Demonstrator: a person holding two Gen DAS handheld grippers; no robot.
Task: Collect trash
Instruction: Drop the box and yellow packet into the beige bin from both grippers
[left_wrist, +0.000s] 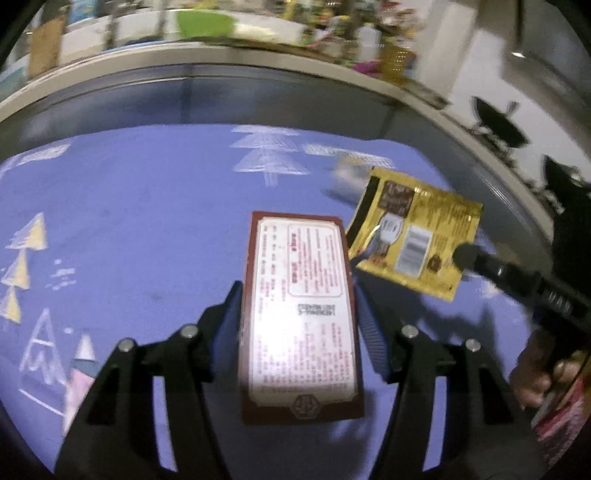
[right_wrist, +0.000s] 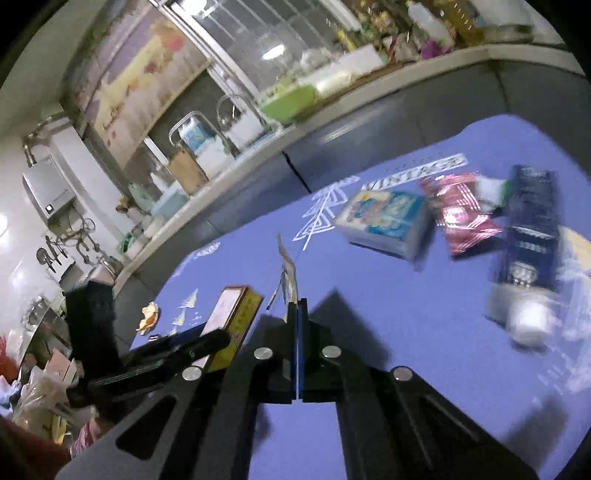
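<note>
A dark red box (left_wrist: 299, 314) with a white printed label sits lengthwise between the blue pads of my left gripper (left_wrist: 297, 291), which is shut on it above the blue tablecloth (left_wrist: 147, 221). In the right wrist view the same box (right_wrist: 232, 314) shows a yellow side, with the left gripper's black fingers (right_wrist: 177, 350) around it. A gold sachet (left_wrist: 413, 236) hangs from my right gripper (left_wrist: 465, 254), which pinches its lower right edge. Seen along the right gripper (right_wrist: 297, 306), the jaws are shut flat together and the sachet (right_wrist: 288, 273) stands edge-on above them.
On the cloth ahead of the right gripper lie a blue-and-white tissue pack (right_wrist: 384, 218), a pink wrapper (right_wrist: 461, 214), a dark blue carton (right_wrist: 528, 229) and a blurred white container (right_wrist: 528, 321). A crumpled scrap (right_wrist: 147, 315) lies left. A cluttered counter (right_wrist: 332, 92) runs behind.
</note>
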